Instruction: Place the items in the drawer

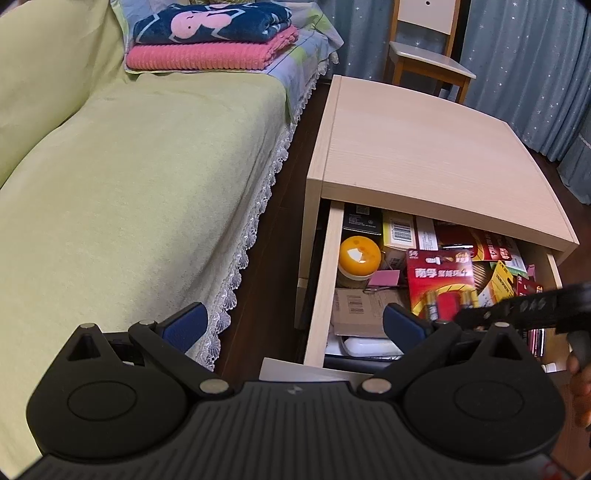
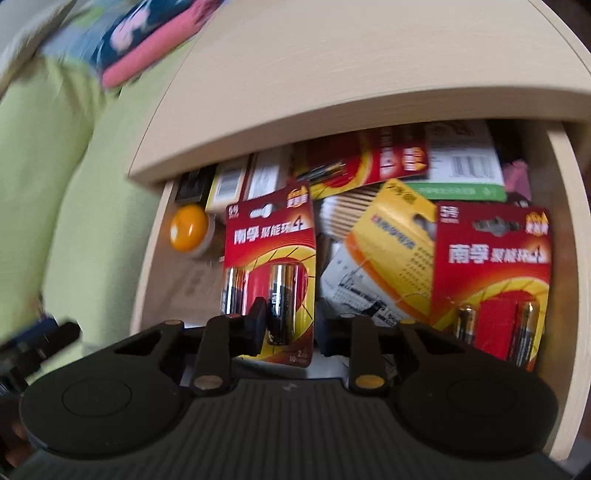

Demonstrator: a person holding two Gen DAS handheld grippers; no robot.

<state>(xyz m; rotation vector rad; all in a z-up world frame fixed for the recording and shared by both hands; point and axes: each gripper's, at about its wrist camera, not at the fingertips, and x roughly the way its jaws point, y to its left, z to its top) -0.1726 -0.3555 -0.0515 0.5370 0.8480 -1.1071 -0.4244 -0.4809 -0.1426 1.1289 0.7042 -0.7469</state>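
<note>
A sofa [image 1: 122,177] under a pale green cover fills the space to the left of the nightstand [image 1: 424,147], with a strip of dark floor between them. At the sofa's far end, beyond the nightstand's back left corner, lies a folded pink blanket [image 1: 207,55] with a dark blue one [image 1: 214,22] stacked on it. A wooden chair [image 1: 428,48] stands behind the nightstand, against a blue starred curtain [image 1: 524,66].

The nightstand's top is bare light wood. Its drawer [image 1: 325,280] is pulled out from under the top and crowded with packets and boxes. A jar with an orange lid [image 1: 360,255] sits at the drawer's left side, near the nightstand's front edge. A yellow packet [image 2: 391,243] lies tilted in the middle of the drawer, and another red battery pack [image 2: 493,273] rests against the drawer's right wall.

The left gripper [image 1: 295,325] hovers in front of the nightstand's left corner, over the floor and the drawer's left wall, its blue-padded jaws spread wide with nothing between them.

The right gripper [image 2: 290,328] reaches over the open drawer in front of the nightstand and is clamped on the lower end of a red battery pack [image 2: 271,266], which stands upright above the drawer's left half, just right of the orange-lidded jar. The right wrist view is blurred, so I cannot tell whether the pack touches anything beneath it.
</note>
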